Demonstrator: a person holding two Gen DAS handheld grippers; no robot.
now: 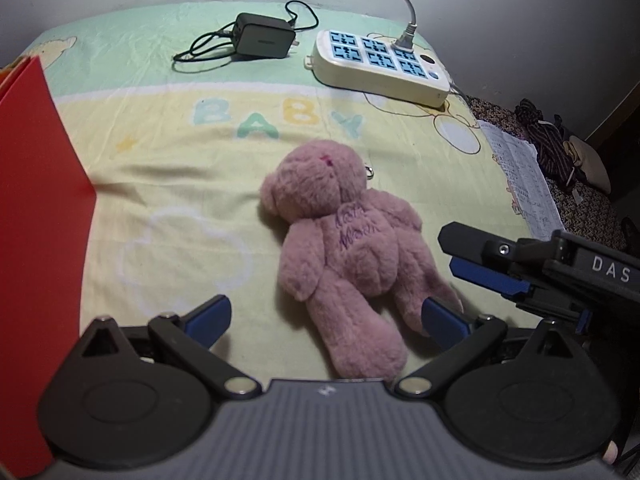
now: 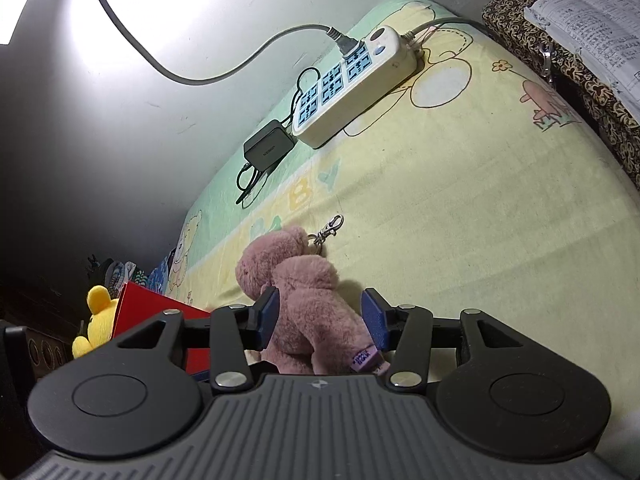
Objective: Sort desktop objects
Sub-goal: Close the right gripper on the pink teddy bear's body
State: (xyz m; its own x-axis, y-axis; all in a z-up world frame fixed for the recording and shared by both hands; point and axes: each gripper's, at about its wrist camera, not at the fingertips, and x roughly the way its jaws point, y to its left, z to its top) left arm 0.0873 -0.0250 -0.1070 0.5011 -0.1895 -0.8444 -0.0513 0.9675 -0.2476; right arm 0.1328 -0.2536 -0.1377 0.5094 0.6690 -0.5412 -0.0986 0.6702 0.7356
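We see the pink teddy bear [image 1: 340, 236] lying on the baby-print sheet [image 1: 160, 184], nearer us than the power strip [image 1: 380, 64]. Our left gripper [image 1: 326, 320] gapes wide around its legs; our right gripper [image 2: 318, 316] straddles it, spread, not pinching. The black charger [image 1: 260, 36] lies beside the strip.

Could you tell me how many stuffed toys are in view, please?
2: a pink teddy bear lies mid-sheet; a yellow plush sits at the far left behind the red box. More may be hidden there.
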